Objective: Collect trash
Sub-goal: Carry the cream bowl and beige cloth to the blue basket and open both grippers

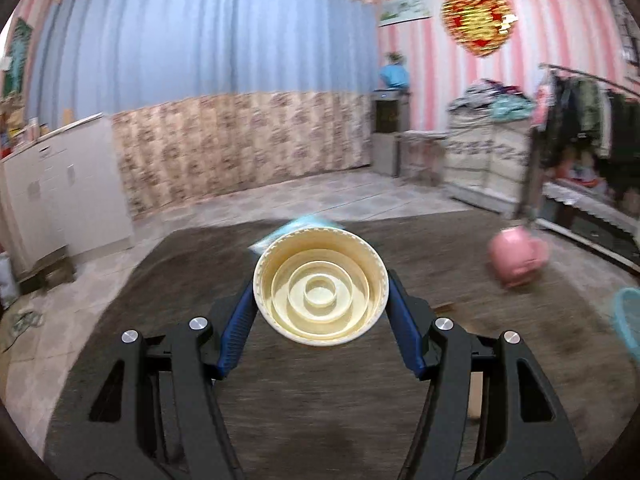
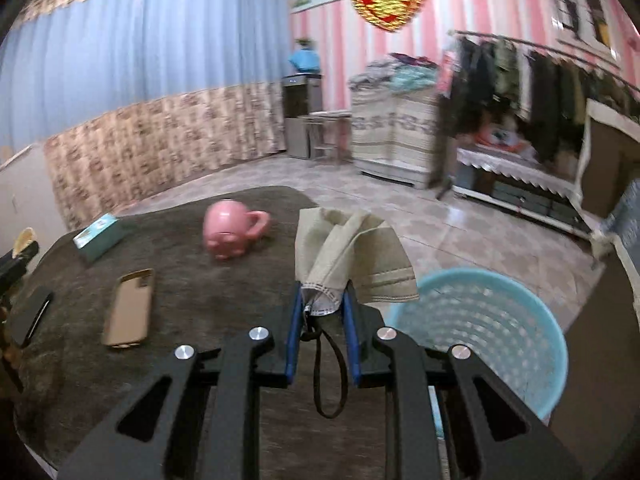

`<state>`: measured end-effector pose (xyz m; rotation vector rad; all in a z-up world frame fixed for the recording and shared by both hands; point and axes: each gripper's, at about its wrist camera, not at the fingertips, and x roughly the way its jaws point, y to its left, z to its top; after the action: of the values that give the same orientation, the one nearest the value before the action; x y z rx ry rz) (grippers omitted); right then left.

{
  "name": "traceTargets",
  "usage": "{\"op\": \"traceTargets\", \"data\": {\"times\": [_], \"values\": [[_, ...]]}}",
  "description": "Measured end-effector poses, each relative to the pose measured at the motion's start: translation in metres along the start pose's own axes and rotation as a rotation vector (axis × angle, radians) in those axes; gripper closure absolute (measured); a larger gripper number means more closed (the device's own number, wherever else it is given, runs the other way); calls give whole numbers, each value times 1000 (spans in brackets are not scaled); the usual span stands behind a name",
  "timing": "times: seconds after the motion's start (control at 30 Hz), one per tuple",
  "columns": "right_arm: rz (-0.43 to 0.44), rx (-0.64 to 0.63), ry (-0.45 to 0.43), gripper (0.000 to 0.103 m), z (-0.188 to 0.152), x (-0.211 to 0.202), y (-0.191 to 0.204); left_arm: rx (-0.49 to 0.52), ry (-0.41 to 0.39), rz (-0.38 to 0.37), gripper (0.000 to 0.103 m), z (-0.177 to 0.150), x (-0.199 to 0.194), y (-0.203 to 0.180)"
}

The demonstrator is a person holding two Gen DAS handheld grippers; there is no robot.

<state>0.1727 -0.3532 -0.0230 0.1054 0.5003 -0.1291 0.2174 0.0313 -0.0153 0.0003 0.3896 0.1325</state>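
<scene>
My left gripper [image 1: 321, 284] is shut on a cream plastic lid [image 1: 320, 286], held above the dark table [image 1: 280, 400] with its hollow side facing the camera. My right gripper [image 2: 322, 298] is shut on a beige face mask [image 2: 348, 256]; its black ear loop [image 2: 330, 372] hangs between the fingers. The mask is held above the table's right edge, just left of the light blue perforated basket [image 2: 492, 332] on the floor. The basket's rim also shows in the left wrist view [image 1: 628, 320]. The left gripper with the lid shows at the far left of the right wrist view [image 2: 20, 252].
On the table are a pink mug [image 2: 232, 232] on its side, a teal box [image 2: 98, 238], a tan phone case [image 2: 130, 308] and a black phone [image 2: 30, 316]. The mug [image 1: 516, 256] shows in the left wrist view. Clothes rack [image 2: 540, 80] and cabinets stand behind.
</scene>
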Motion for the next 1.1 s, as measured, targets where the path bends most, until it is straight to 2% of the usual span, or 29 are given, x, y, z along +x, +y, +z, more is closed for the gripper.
{"op": "traceTargets", "data": {"times": [0.17, 0.27, 0.47, 0.67, 0.77, 1.1], "values": [[-34, 76, 5, 83, -1, 6, -42, 50, -3, -160, 42, 5, -15, -74], [-45, 80, 13, 83, -2, 12, -59, 69, 1, -246, 42, 4, -24, -113], [-85, 65, 27, 83, -7, 18, -85, 123, 9, -376, 42, 2, -35, -191], [-100, 127, 30, 83, -10, 16, -120, 170, 21, -462, 42, -3, -38, -253], [-119, 146, 36, 83, -14, 17, -132, 187, 51, -502, 42, -11, -36, -283], [-206, 269, 55, 83, -29, 9, -185, 240, 116, -588, 42, -32, -25, -364]]}}
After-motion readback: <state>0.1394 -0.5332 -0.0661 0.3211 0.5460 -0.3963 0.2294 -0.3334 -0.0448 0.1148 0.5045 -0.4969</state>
